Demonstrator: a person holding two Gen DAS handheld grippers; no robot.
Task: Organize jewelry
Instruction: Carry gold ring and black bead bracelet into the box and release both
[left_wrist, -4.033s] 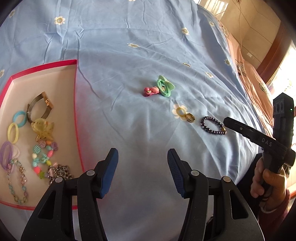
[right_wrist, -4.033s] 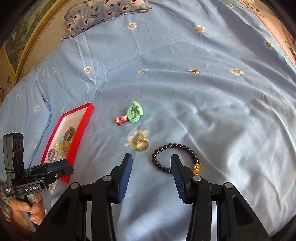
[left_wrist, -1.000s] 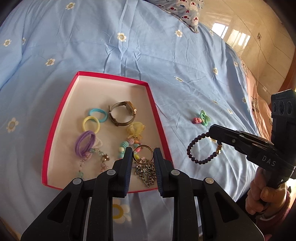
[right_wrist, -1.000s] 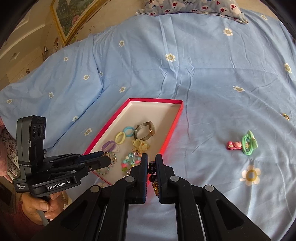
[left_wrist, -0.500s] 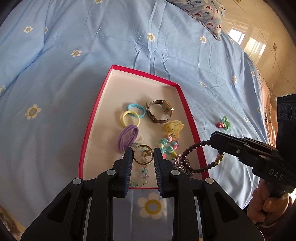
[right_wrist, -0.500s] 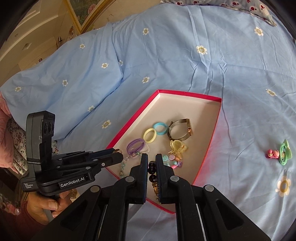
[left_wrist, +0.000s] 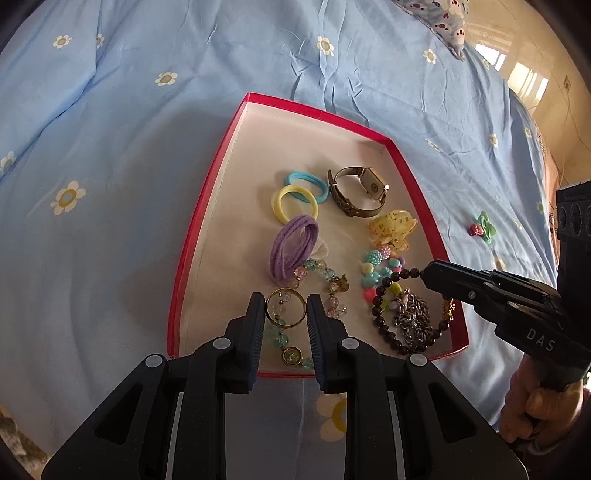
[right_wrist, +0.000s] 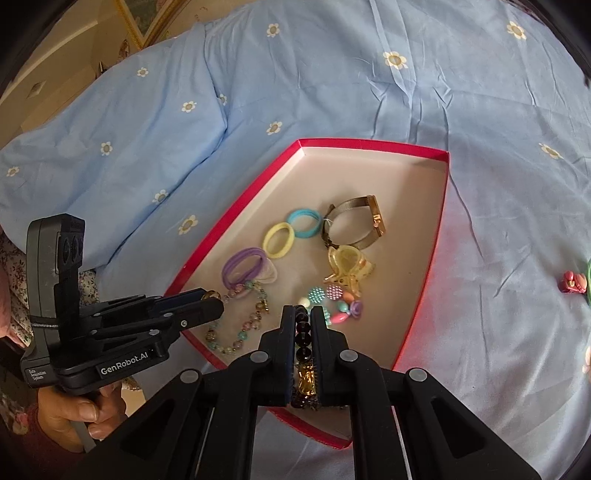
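A red-rimmed box (left_wrist: 207, 206) with a pale floor lies on the blue bedspread and holds several pieces of jewelry. My left gripper (left_wrist: 286, 308) is shut on a gold ring (left_wrist: 285, 308) and holds it over the box's near end. My right gripper (right_wrist: 303, 317) is shut on a dark bead bracelet (left_wrist: 384, 325), which hangs over the box's near right corner; it also shows between the pads in the right wrist view (right_wrist: 303, 343). The right gripper (left_wrist: 428, 275) reaches in from the right. The left gripper (right_wrist: 214, 301) shows at the box's (right_wrist: 369, 144) left rim.
In the box lie a watch (left_wrist: 360, 190), blue (left_wrist: 306, 182), yellow (left_wrist: 293, 203) and purple (left_wrist: 291, 245) hair ties, a yellow claw clip (left_wrist: 393, 227), bead strings and a chain (left_wrist: 412, 319). A pink and green clip (left_wrist: 480, 229) lies on the bedspread to the right.
Both grippers have moved over the box from its right side, each carrying its piece. The bracelet now hangs over the box's near right corner instead of outside it.
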